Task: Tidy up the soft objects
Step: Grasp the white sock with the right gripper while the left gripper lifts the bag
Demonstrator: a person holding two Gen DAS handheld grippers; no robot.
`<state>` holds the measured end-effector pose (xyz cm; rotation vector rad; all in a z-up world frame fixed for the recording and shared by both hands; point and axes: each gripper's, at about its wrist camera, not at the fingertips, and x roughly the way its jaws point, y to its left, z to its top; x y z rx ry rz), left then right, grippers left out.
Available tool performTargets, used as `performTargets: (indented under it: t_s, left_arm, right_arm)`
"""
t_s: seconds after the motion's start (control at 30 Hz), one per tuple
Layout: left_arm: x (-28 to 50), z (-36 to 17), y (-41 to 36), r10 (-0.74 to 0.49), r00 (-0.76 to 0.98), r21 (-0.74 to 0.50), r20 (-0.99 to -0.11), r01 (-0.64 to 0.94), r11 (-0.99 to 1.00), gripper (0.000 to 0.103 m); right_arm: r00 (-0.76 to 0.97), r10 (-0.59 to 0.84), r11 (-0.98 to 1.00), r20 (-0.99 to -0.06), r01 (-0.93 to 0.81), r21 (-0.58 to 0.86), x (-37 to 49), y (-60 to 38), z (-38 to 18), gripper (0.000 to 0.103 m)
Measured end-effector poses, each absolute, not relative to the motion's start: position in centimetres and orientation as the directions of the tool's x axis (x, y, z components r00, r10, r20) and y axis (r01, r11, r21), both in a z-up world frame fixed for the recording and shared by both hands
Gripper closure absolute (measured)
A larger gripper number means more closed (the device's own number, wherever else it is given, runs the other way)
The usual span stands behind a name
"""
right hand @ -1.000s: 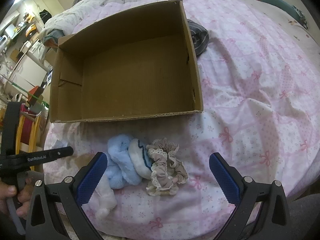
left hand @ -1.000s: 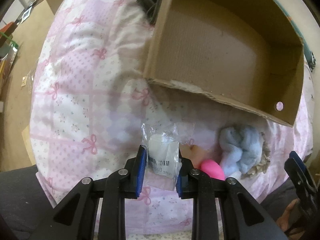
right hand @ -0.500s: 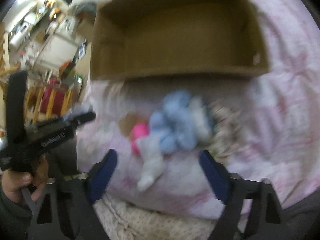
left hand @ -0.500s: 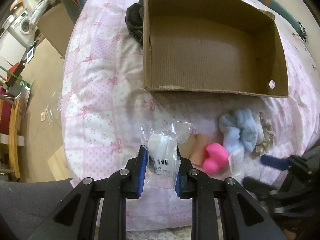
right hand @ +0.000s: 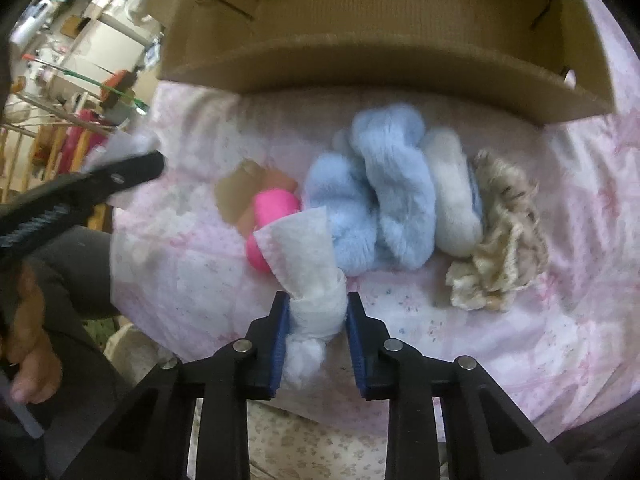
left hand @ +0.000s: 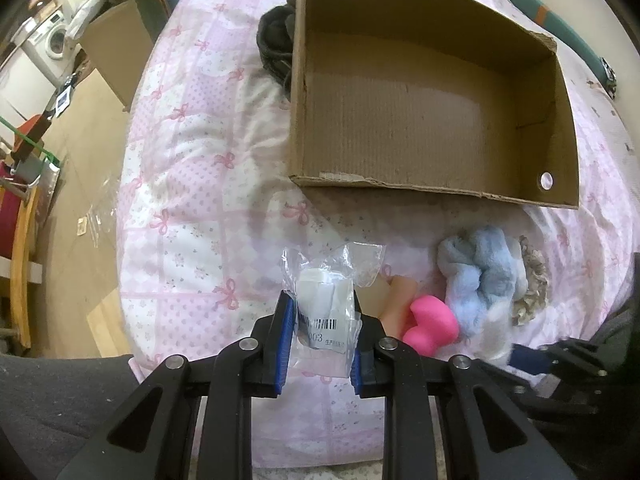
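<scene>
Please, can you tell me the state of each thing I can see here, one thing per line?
Cardboard box: open, empty.
Clear plastic packet: held in left gripper.
White cloth roll: between the closing jaws of right gripper.
Blue fluffy scrunchie: lying on the bedspread.
Pink sponge: lying beside the scrunchie.
Beige lace scrunchie: lying on the bedspread.

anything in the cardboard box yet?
No. In the left wrist view the cardboard box shows only its bare corrugated floor.
</scene>
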<state>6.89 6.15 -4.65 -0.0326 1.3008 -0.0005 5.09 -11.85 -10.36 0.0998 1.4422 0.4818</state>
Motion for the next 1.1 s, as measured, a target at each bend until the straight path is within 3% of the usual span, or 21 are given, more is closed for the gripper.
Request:
performTargets:
  t_s: [0.27,0.6,1.1]
  left_arm:
    - [6.7,-3.9,6.5,0.033,0.298,0.016,-0.954,-0.059,0.998,0.082]
    - [6.7,-3.7,6.6,0.071,0.316,0.047,-0.946,-0.083,0.995,0.082]
    - [9.0,3.5,5.9,0.088,0.517,0.047,-0.852,-0.091,0.995,0.082]
  right_arm:
    - [0.220,0.440,0.889,-0.871,-0.244,0.387,5.0,-14.0,-6.3,0.074]
    - [0.267,0.442,0.895,-0.857,-0.201,0.399,6.0,-15.9,-5.5,0.074]
    - [0.418,0.480,0.877,-0.771,-0.206,0.435,8.2,-20.2,0.6,0.074]
